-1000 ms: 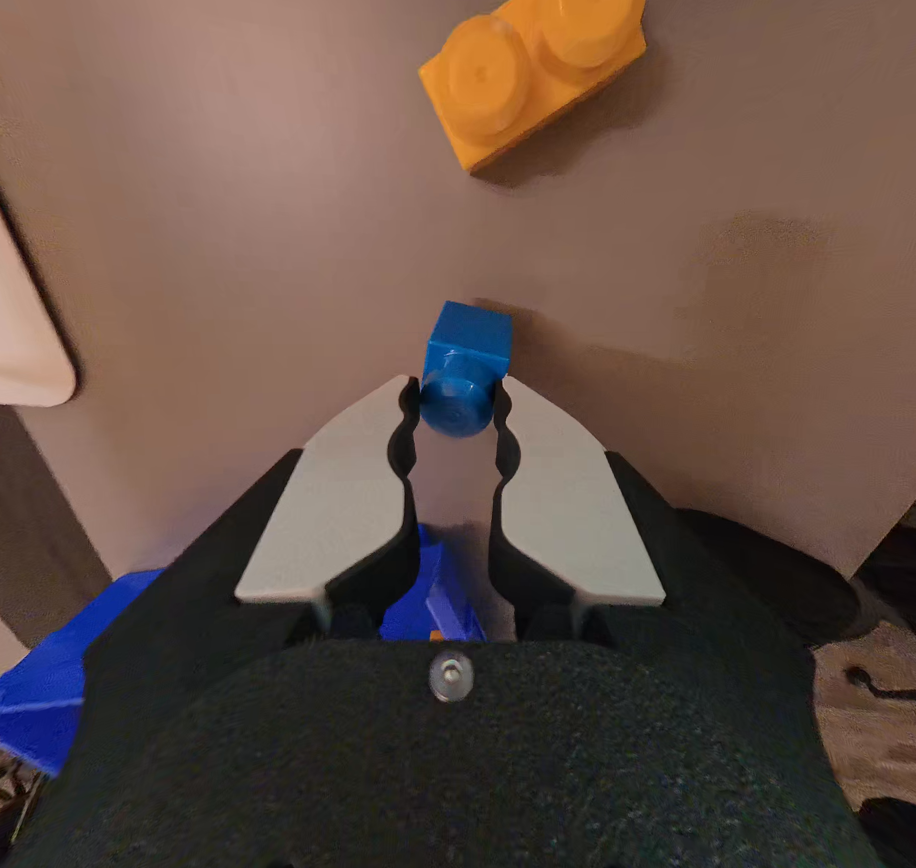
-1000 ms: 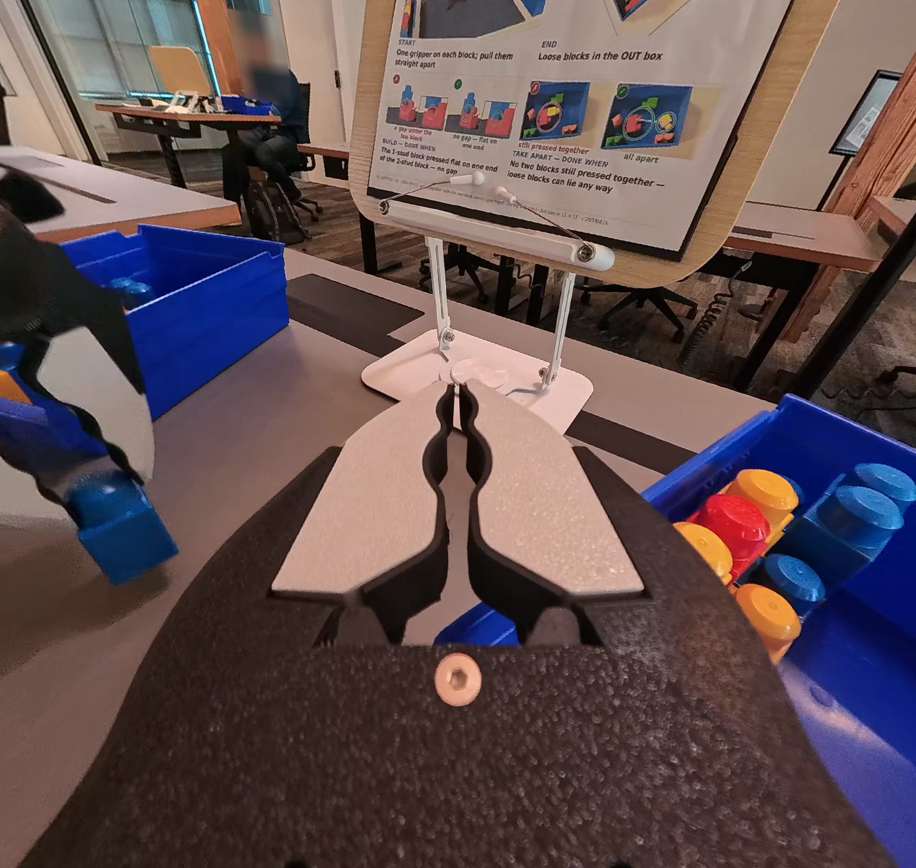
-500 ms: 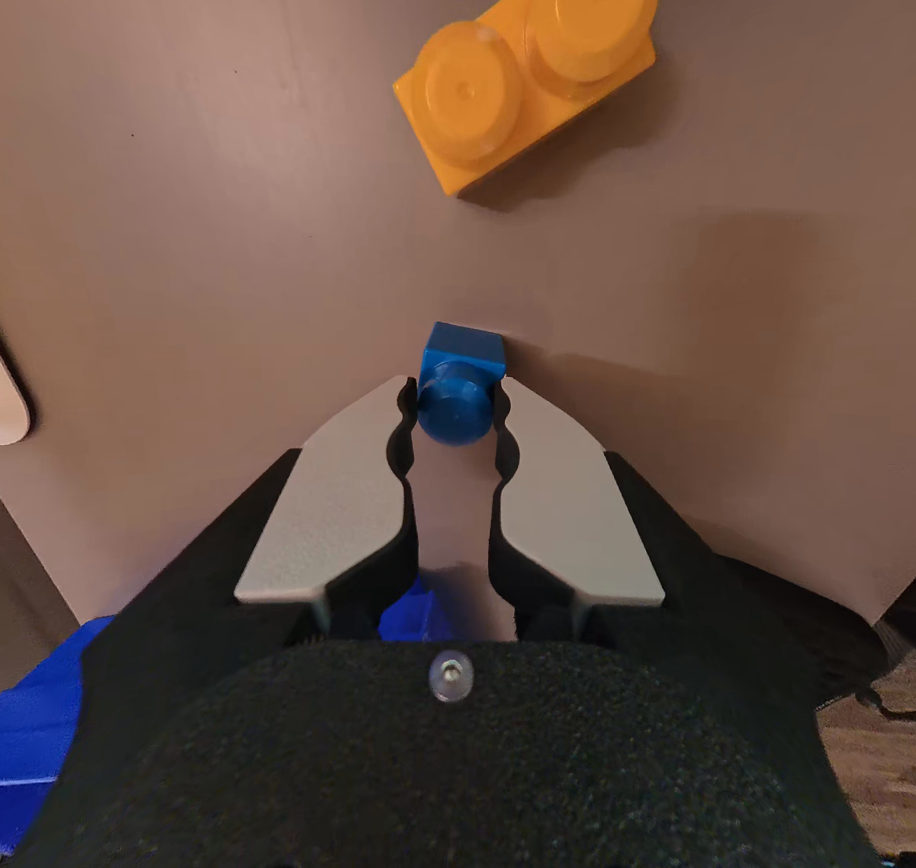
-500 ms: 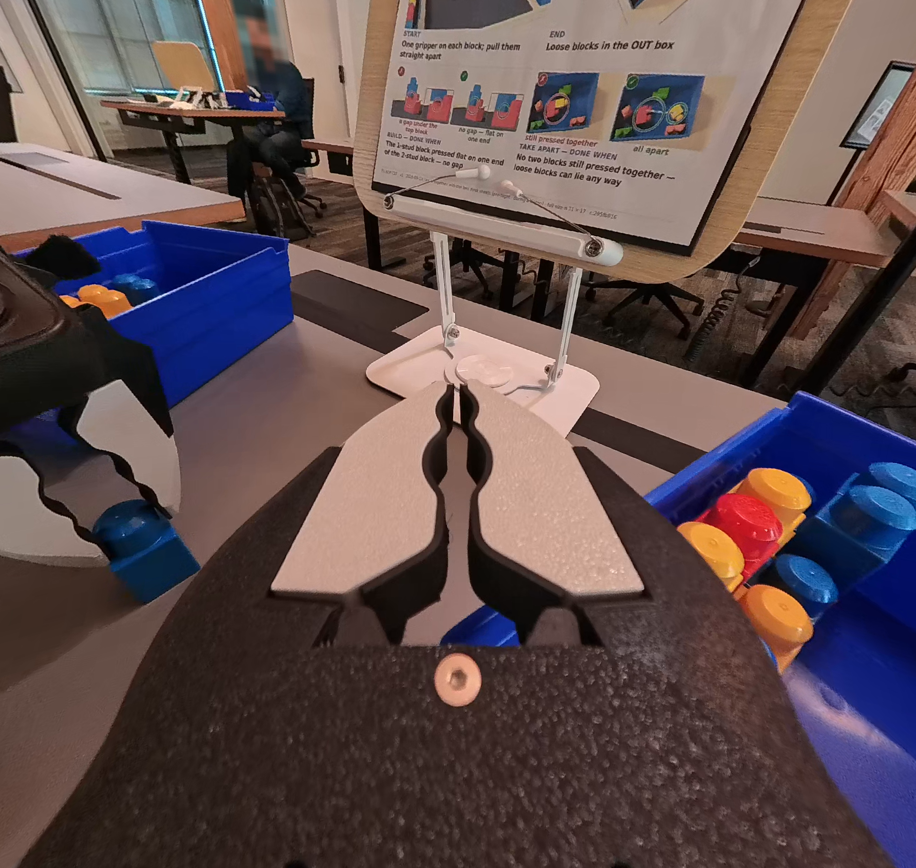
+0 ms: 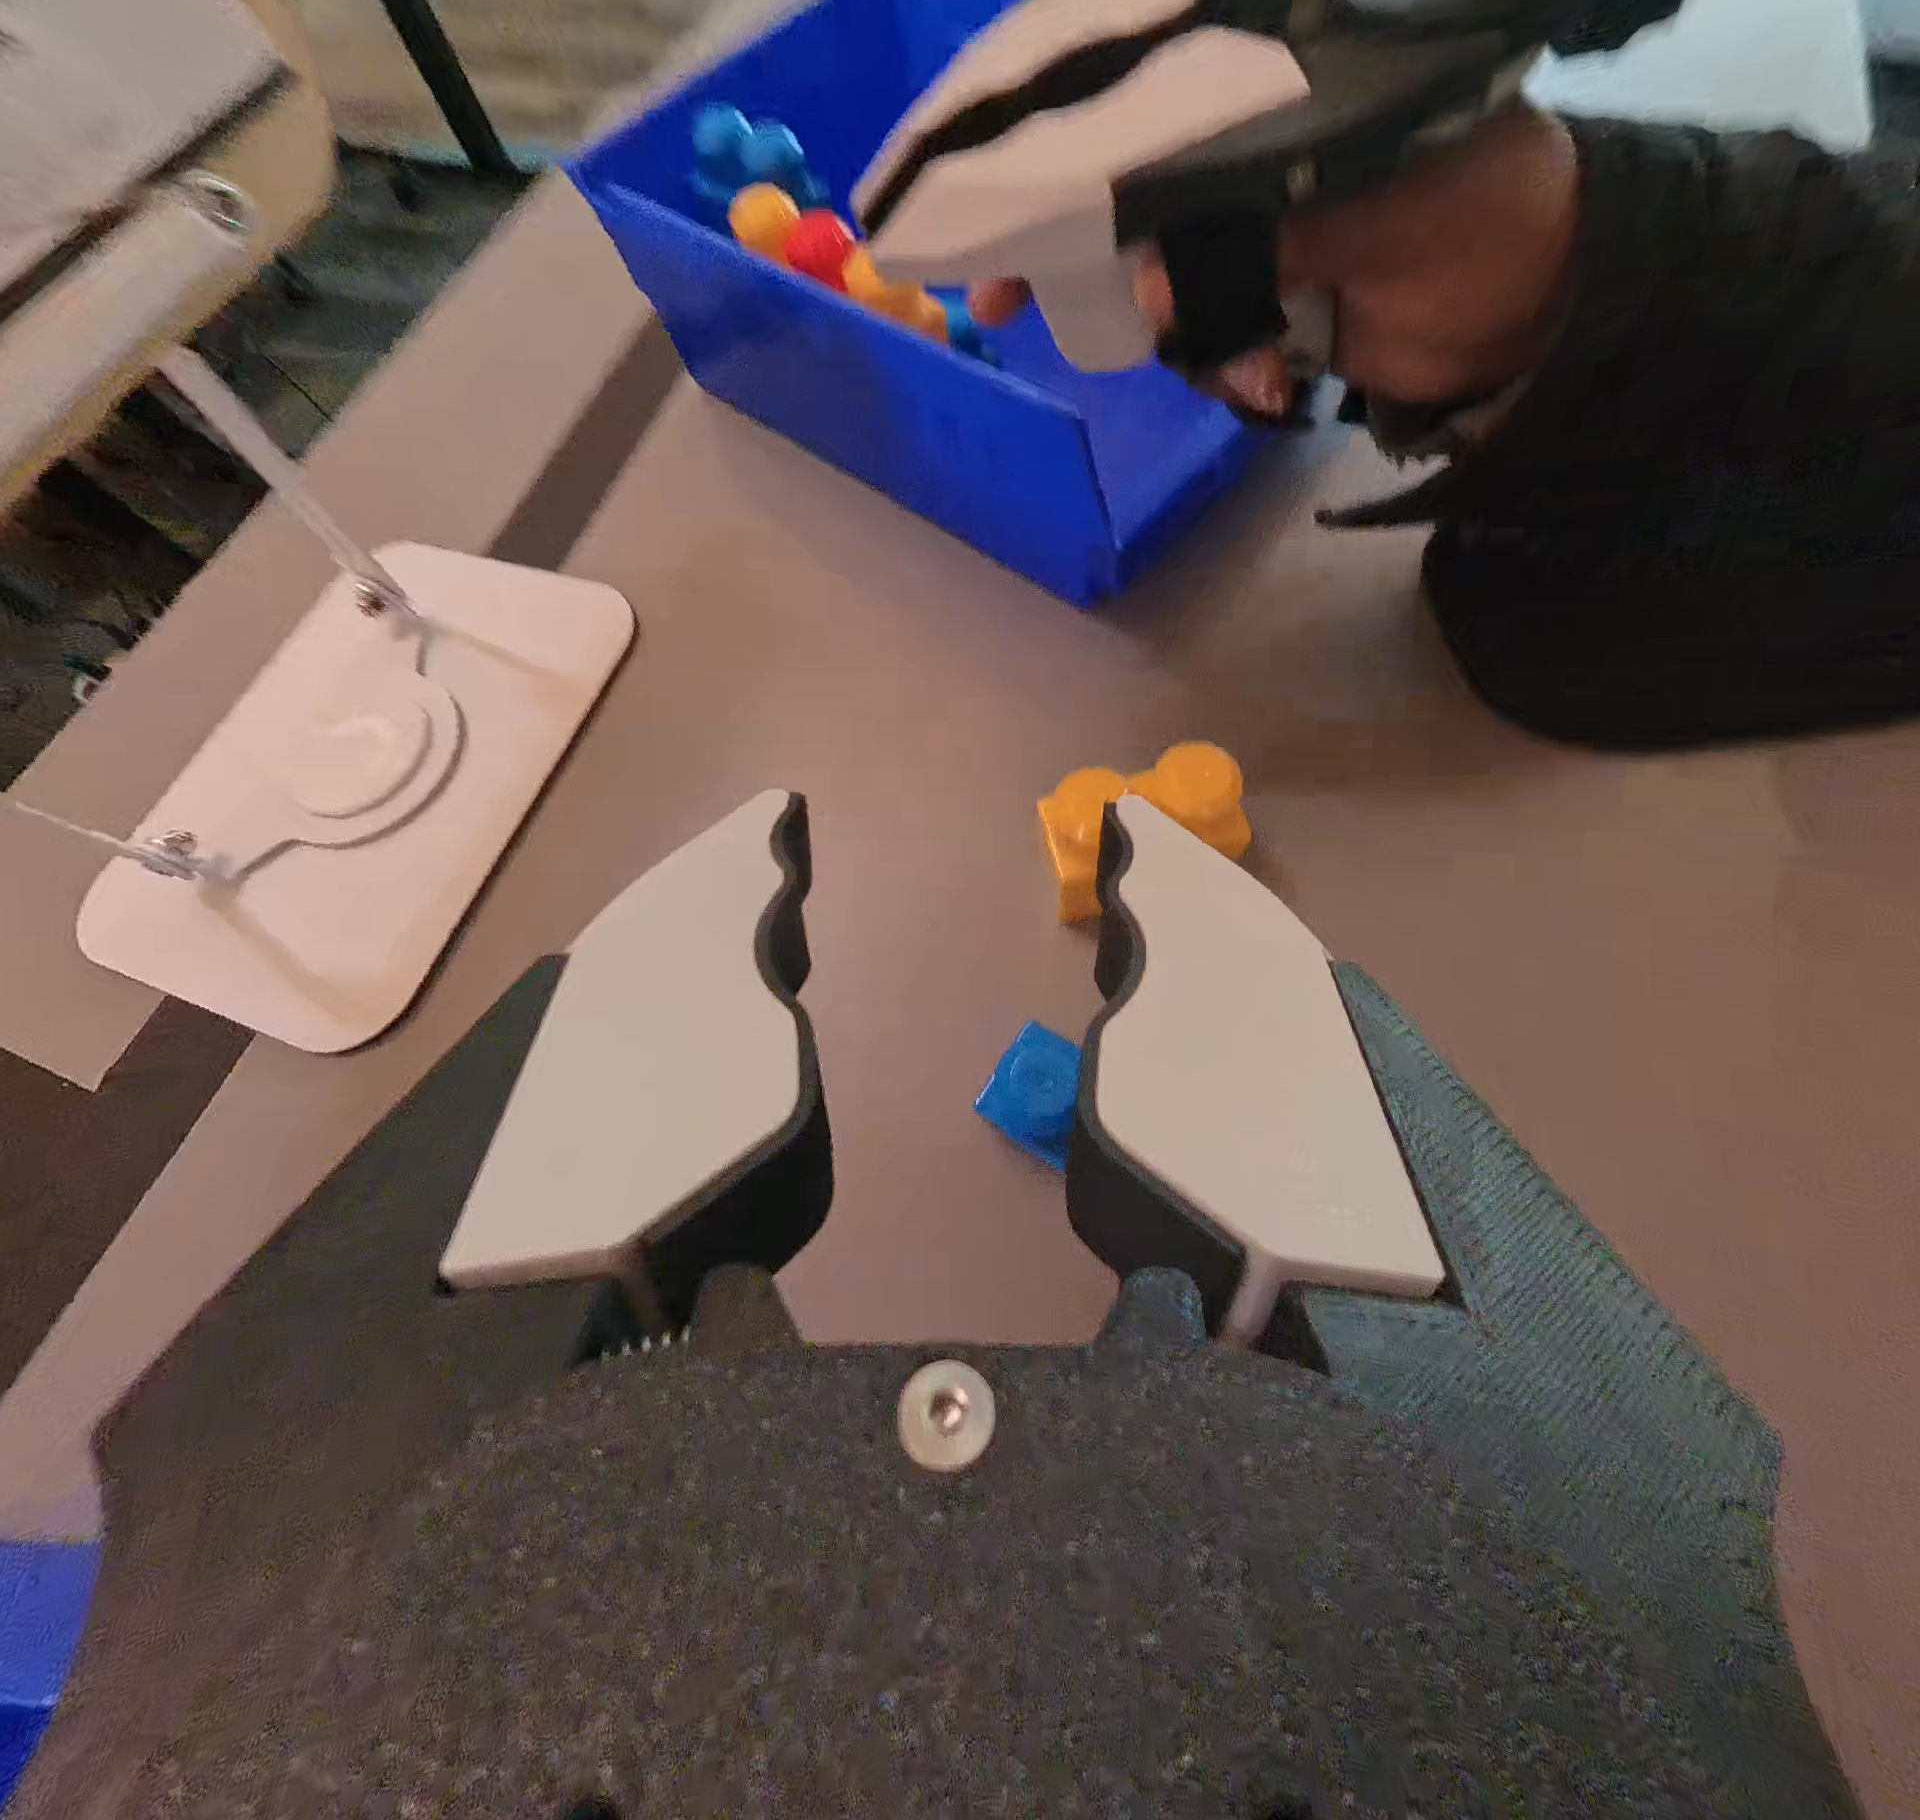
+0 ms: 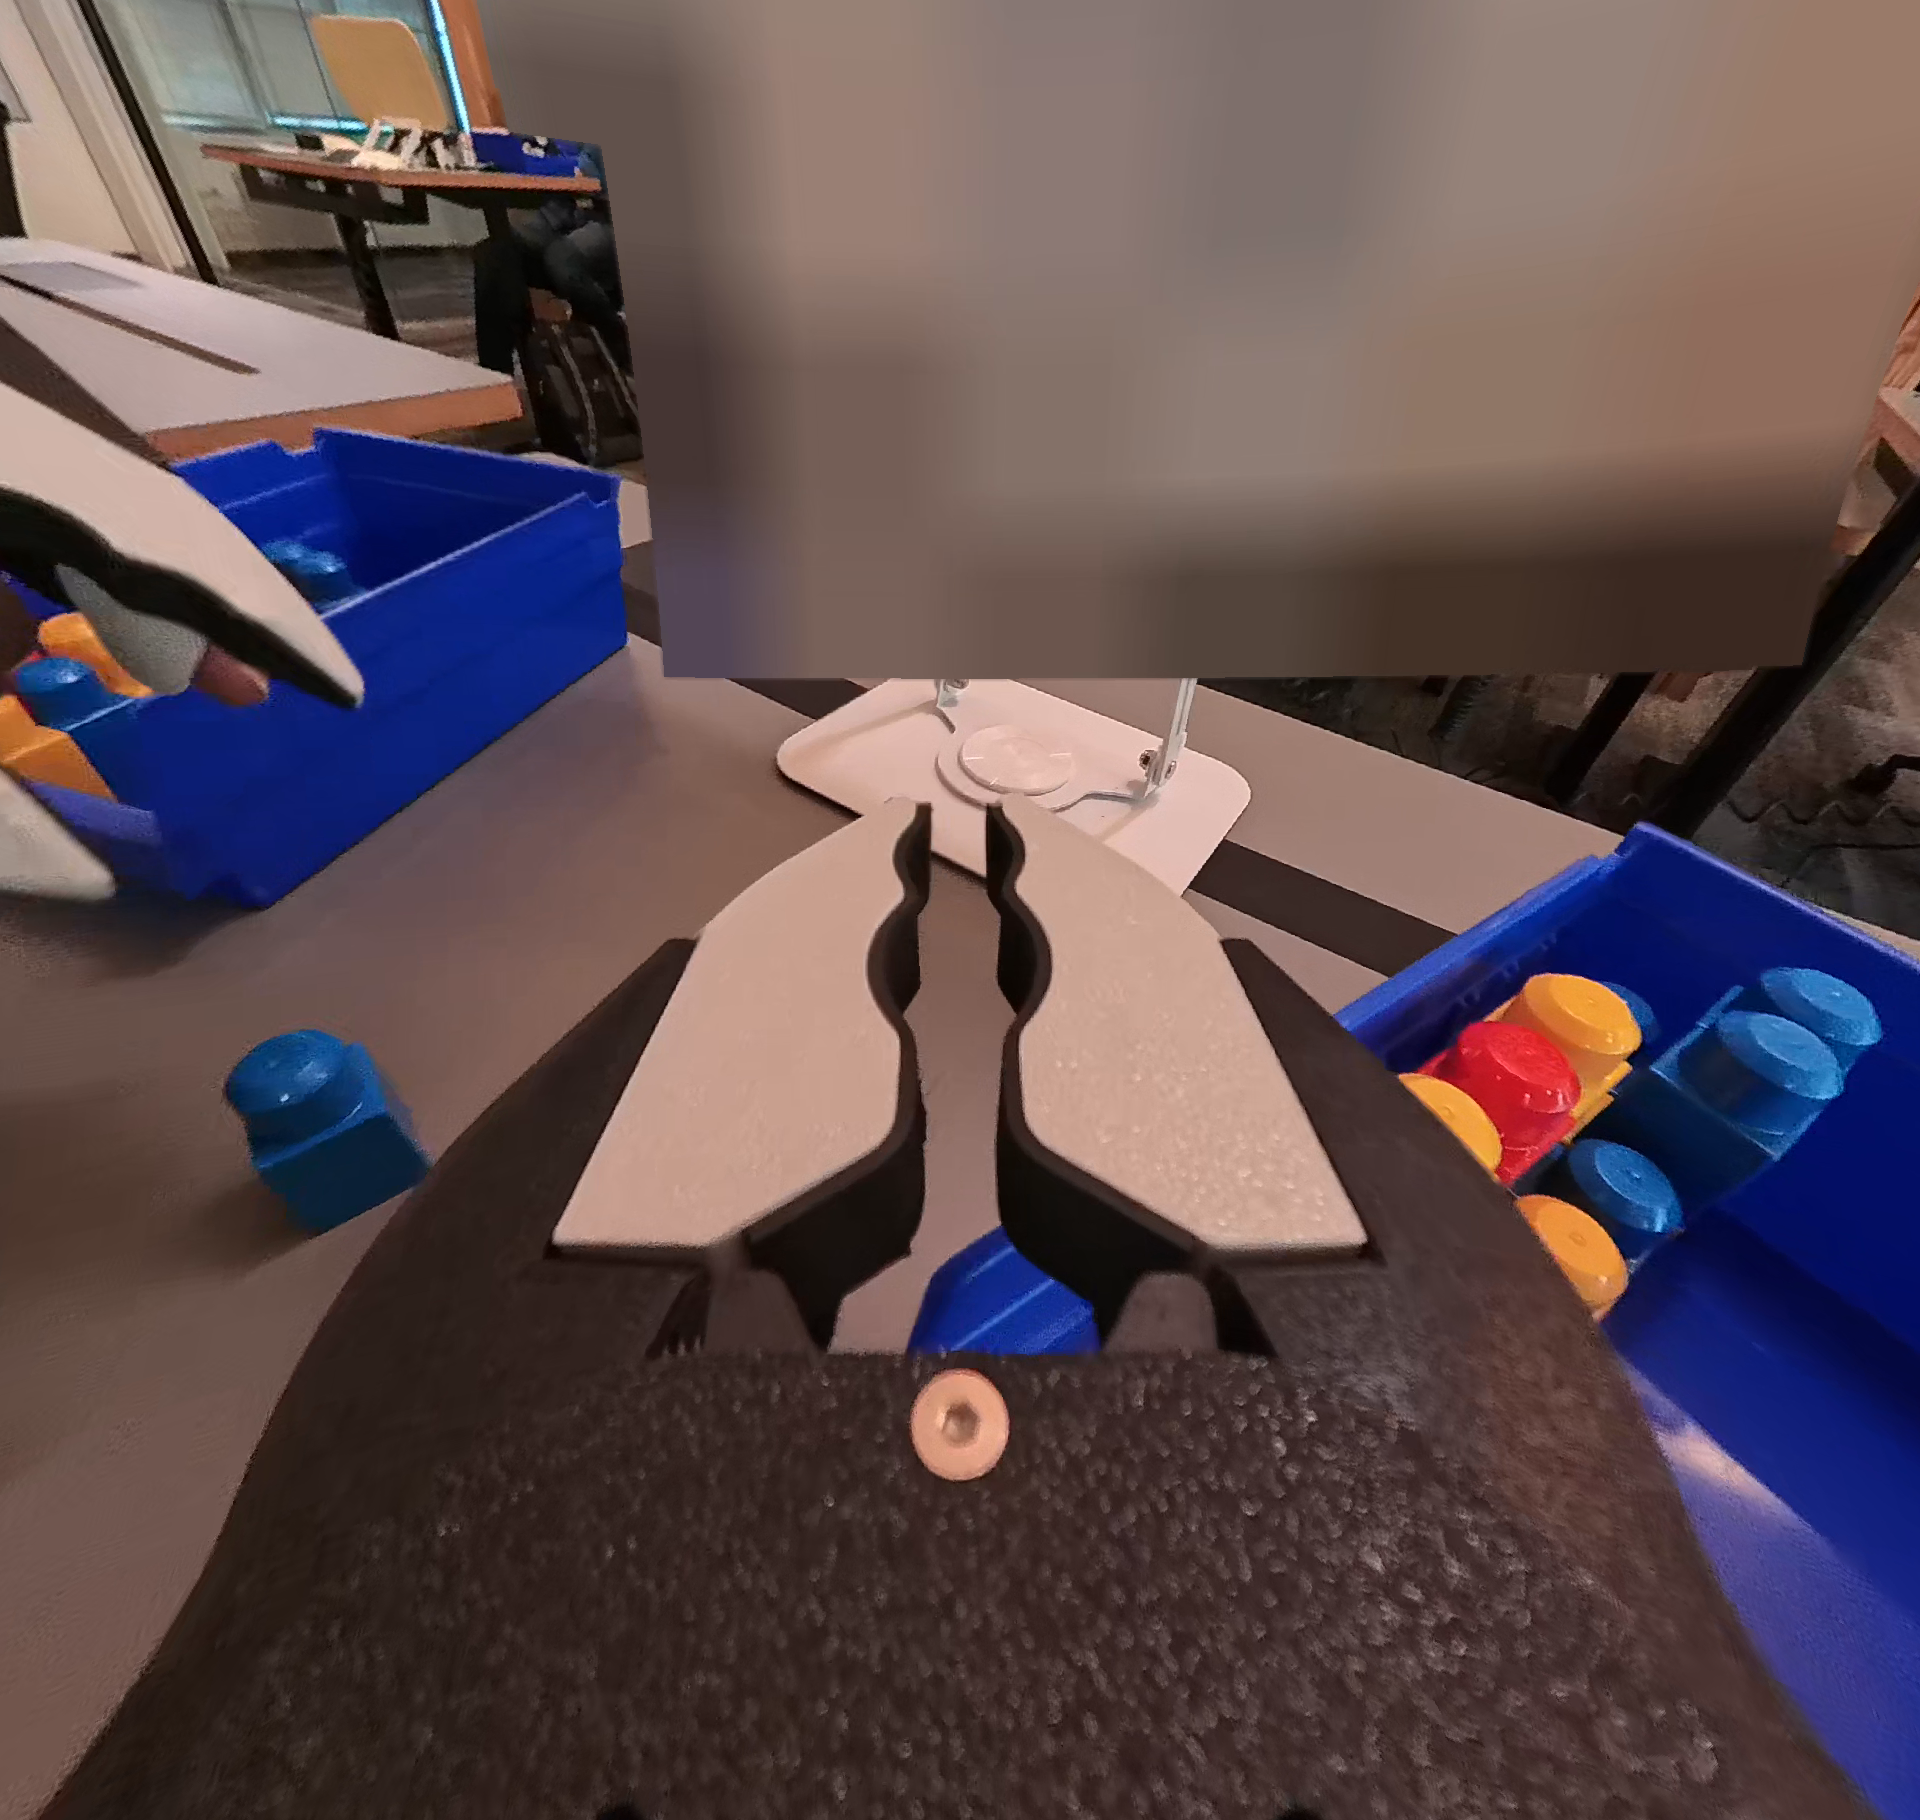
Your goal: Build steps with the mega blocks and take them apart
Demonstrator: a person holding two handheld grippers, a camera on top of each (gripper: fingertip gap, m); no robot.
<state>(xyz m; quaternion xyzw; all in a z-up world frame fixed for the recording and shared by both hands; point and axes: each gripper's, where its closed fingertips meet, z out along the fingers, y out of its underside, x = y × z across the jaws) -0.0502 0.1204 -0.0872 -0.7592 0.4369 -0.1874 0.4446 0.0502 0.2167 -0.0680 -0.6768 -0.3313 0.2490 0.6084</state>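
My left gripper (image 5: pixel 951 814) is open wide and empty, raised above the grey table (image 5: pixel 883 690). A blue one-stud block (image 5: pixel 1023 1095) stands free on the table below it, partly hidden by my right-hand finger (image 5: pixel 1236 1064). An orange two-stud block (image 5: pixel 1174 804) lies just beyond that finger's tip. The blue block also shows upright in the right wrist view (image 6: pixel 312 1126), with the left gripper (image 6: pixel 208 783) above it at the left edge. My right gripper (image 6: pixel 954 820) has its jaws parted by a narrow gap with nothing between them. It also shows in the left wrist view (image 5: pixel 868 201), above the bin.
A blue bin (image 5: pixel 935 420) with several blue, orange and red blocks stands on the right (image 6: pixel 1558 918). A second blue bin (image 6: pixel 416 648) with blocks stands on the left. A white stand base (image 6: pixel 1039 773) sits at the back middle (image 5: pixel 343 783). A person's dark sleeve (image 5: pixel 1683 523) rests on the table. The left gripper's tips are roughly 15 cm from the right gripper's. About 10 cm separates my left fingertips from the blue one-stud block (image 5: pixel 1023 1095).
My left gripper let go of the blue block, opened wide and drew back and up; the block now stands alone. My right gripper's jaws went from shut to slightly parted.
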